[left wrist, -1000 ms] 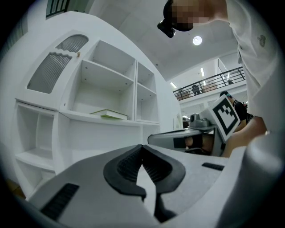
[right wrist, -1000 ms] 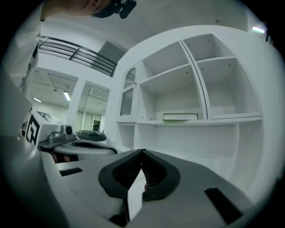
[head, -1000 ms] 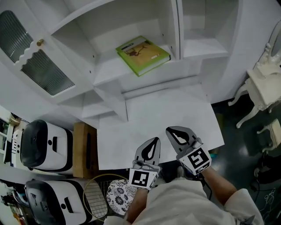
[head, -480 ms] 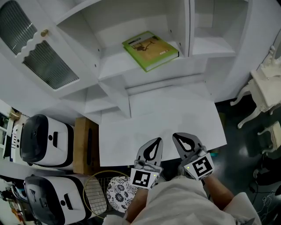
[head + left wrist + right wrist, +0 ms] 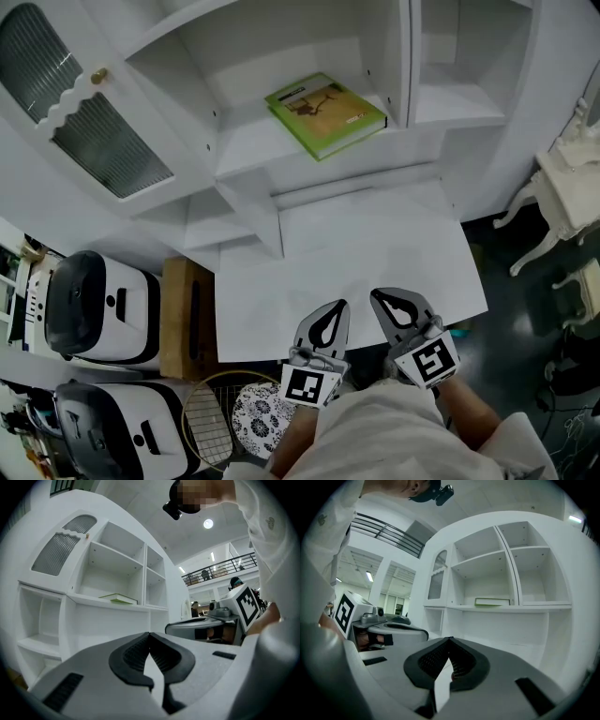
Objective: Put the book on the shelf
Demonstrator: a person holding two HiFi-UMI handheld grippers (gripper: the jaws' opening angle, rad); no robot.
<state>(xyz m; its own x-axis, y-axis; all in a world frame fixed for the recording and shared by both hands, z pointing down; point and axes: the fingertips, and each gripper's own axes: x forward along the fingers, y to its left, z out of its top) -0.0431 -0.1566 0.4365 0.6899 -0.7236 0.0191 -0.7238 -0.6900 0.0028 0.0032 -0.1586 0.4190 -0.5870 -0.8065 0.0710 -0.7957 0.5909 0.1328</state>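
A bare white surface [image 5: 356, 248] stretches ahead of the fingers [image 5: 317, 337]. Left of them, against its edge, stands a wooden box [image 5: 186, 317]. Farther left sits a domed white-and-black machine [image 5: 94, 305], with a second machine [image 5: 108, 433] below it. Just behind and left of the fingers lie a round wire frame [image 5: 206, 412] and a patterned disc [image 5: 255, 419]. Well to their right a white carved chair [image 5: 562, 192] stands on the dark floor [image 5: 520, 309].

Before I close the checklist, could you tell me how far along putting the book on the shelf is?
Done: the green book lies flat on the white shelf, touched by neither gripper. In hand: nothing; the left gripper and right gripper hover at the near edge of the desk, jaws together and empty. Left: nothing visible; the job looks complete.
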